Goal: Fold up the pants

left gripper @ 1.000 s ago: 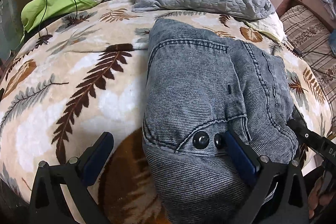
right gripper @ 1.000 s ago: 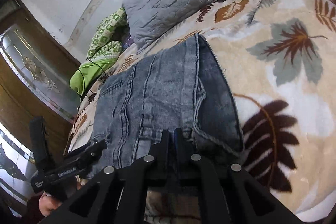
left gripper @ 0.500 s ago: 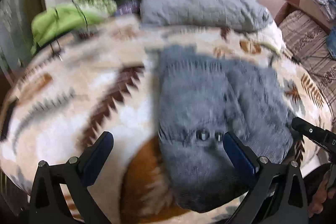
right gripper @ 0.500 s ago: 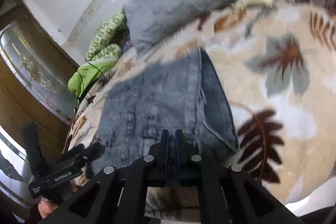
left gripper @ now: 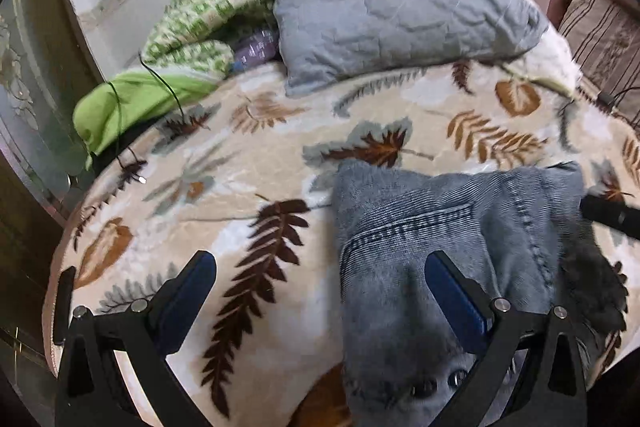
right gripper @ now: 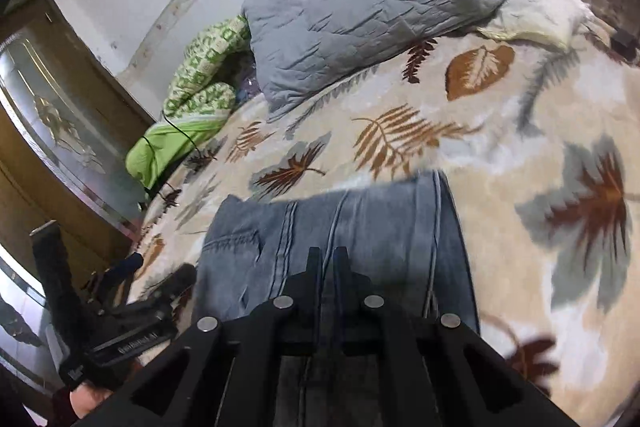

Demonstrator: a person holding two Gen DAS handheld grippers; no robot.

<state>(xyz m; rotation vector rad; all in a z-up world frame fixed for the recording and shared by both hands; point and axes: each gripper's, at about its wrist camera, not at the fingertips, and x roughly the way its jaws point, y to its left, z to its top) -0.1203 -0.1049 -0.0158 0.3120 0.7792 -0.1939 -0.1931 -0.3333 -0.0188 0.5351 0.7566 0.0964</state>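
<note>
In the left wrist view, the green bedding (left gripper: 132, 99) occupies the upper left of the frame. The left gripper (left gripper: 320, 291) sits at bottom centre, its blue-padded fingers (left gripper: 188, 303) spread wide apart; one lies over the leaf-print blanket (left gripper: 224, 171), the other over the folded pants (left gripper: 440, 227) at lower right. The grey pillow (left gripper: 392, 15) fills the upper centre. In the right wrist view, the pants (right gripper: 380, 219) lie at lower centre, and the right gripper (right gripper: 327, 267) has its jaws pressed together over the denim; whether fabric is pinched between them cannot be determined
</note>
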